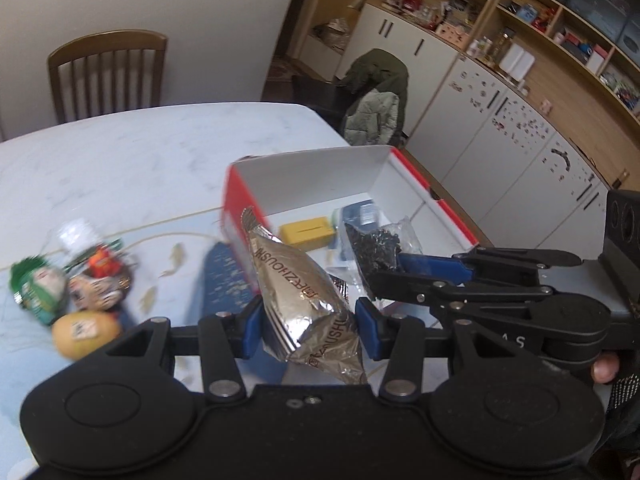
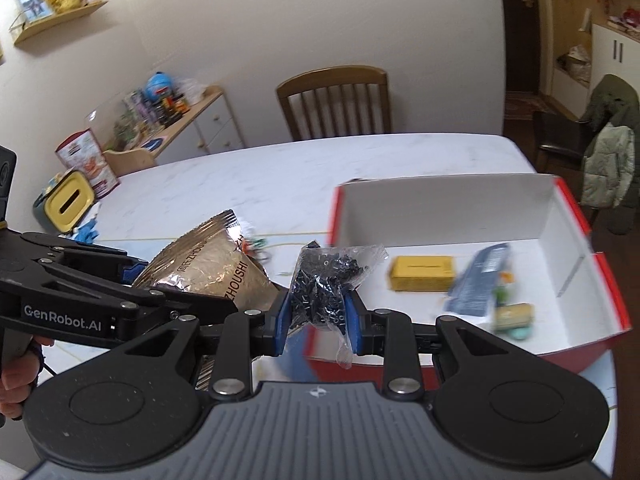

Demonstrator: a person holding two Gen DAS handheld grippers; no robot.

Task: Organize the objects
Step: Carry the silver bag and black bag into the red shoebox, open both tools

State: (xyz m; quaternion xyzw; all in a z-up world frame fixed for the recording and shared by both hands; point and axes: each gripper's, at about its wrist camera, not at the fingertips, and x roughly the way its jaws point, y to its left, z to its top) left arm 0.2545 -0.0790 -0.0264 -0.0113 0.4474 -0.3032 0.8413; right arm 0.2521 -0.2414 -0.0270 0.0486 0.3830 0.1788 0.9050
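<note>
My left gripper (image 1: pixel 309 330) is shut on a silver foil snack packet (image 1: pixel 304 292), held above the table just short of the red box (image 1: pixel 404 184); the packet also shows in the right wrist view (image 2: pixel 216 268). My right gripper (image 2: pixel 318 320) is shut on a clear bag of small black pieces (image 2: pixel 324 284), held at the box's near left corner; the bag also shows in the left wrist view (image 1: pixel 376 246). The red box (image 2: pixel 576 216) with a white inside holds a yellow block (image 2: pixel 424 279), a dark blue packet (image 2: pixel 480 280) and a small greenish item (image 2: pixel 514 318).
On the white marble table (image 1: pixel 140 160) to the left lie a green packet (image 1: pixel 38 290), a wrapped snack (image 1: pixel 96 288), a yellow fruit (image 1: pixel 86 334) and a blue patterned item (image 1: pixel 226 280). A wooden chair (image 2: pixel 336 104) stands at the far edge. A jacket-covered chair (image 2: pixel 608 144) stands to the right.
</note>
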